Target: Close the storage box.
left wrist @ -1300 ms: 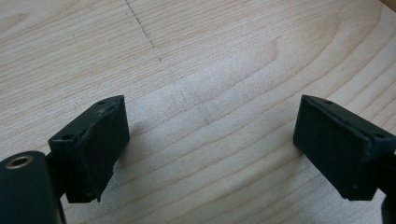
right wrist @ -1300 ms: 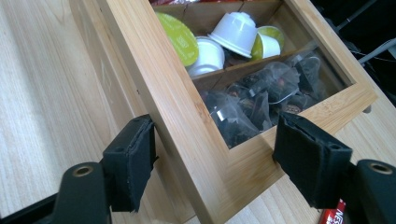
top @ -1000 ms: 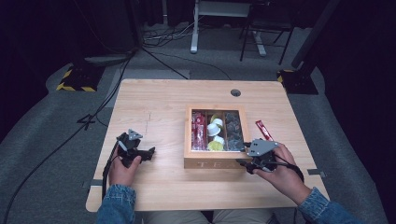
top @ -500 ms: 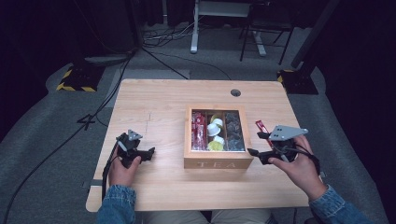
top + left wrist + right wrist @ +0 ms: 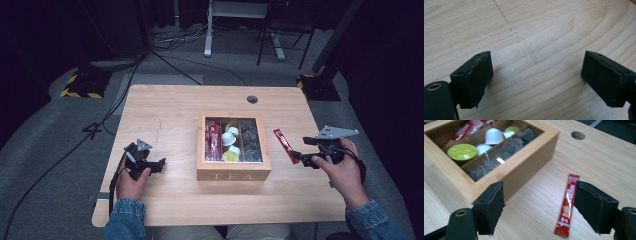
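Red sachet (image 5: 567,205) lies flat on the table (image 5: 170,110), just ahead of the right claw (image 5: 539,207), beside the tea box (image 5: 524,167). Jaws have just been opening, now wide, nothing gripped. Long axis is seen running roughly along the reach. Left claw (image 5: 536,80) wide, well apart.

A pale wooden table (image 5: 170,110) carries a wooden tea box (image 5: 233,175) at its middle and a red sachet (image 5: 282,145) just right of it.
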A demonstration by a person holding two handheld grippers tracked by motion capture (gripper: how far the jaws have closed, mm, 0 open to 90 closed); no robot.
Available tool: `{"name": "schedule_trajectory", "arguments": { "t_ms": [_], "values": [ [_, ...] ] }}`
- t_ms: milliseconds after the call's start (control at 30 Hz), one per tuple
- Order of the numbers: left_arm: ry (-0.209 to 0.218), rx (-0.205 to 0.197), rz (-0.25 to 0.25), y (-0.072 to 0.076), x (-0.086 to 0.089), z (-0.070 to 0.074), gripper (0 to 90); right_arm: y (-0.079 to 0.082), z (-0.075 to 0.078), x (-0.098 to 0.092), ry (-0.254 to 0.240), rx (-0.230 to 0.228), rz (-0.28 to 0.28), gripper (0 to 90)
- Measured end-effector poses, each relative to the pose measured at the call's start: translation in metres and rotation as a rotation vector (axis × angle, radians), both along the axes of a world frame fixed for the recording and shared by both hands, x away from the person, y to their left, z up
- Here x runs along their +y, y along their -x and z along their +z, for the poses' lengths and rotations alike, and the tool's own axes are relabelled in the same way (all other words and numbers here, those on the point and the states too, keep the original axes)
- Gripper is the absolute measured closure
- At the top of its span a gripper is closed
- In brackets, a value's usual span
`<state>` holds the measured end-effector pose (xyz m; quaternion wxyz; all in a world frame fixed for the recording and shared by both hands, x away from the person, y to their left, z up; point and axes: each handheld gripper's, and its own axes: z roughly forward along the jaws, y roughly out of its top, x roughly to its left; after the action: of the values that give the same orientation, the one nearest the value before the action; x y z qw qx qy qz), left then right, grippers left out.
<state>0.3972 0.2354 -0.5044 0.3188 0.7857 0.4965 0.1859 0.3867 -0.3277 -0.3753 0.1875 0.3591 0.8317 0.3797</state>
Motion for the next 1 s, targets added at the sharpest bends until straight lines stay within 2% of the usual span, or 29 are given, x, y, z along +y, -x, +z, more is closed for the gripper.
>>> {"name": "schedule_trajectory", "arguments": {
  "t_ms": [100, 200, 367, 633, 767, 1000],
  "values": [
    [0.000, 0.000, 0.000, 0.000, 0.000, 0.000, 10.9, -0.002, -0.004, -0.012, -0.006, 0.021, -0.027, 25.2],
    [0.000, 0.000, 0.001, 0.000, 0.000, 0.000, 10.9, -0.003, -0.009, -0.021, -0.033, 0.054, -0.047, 28.5],
    [-0.001, -0.001, 0.001, 0.000, 0.000, 0.000, 10.9, -0.004, -0.020, -0.035, -0.022, 0.067, -0.091, 25.7],
    [-0.001, 0.000, 0.001, 0.000, 0.000, 0.000, 10.9, -0.007, -0.047, -0.048, 0.014, 0.103, -0.117, 25.5],
    [0.003, 0.001, 0.004, 0.000, 0.000, 0.000, 10.8, -0.007, -0.060, -0.052, 0.037, 0.107, -0.127, 24.9],
    [0.004, 0.000, 0.004, 0.000, 0.000, 0.000, 10.8, -0.005, -0.082, -0.055, 0.015, 0.127, -0.134, 24.8]
  ]
}}
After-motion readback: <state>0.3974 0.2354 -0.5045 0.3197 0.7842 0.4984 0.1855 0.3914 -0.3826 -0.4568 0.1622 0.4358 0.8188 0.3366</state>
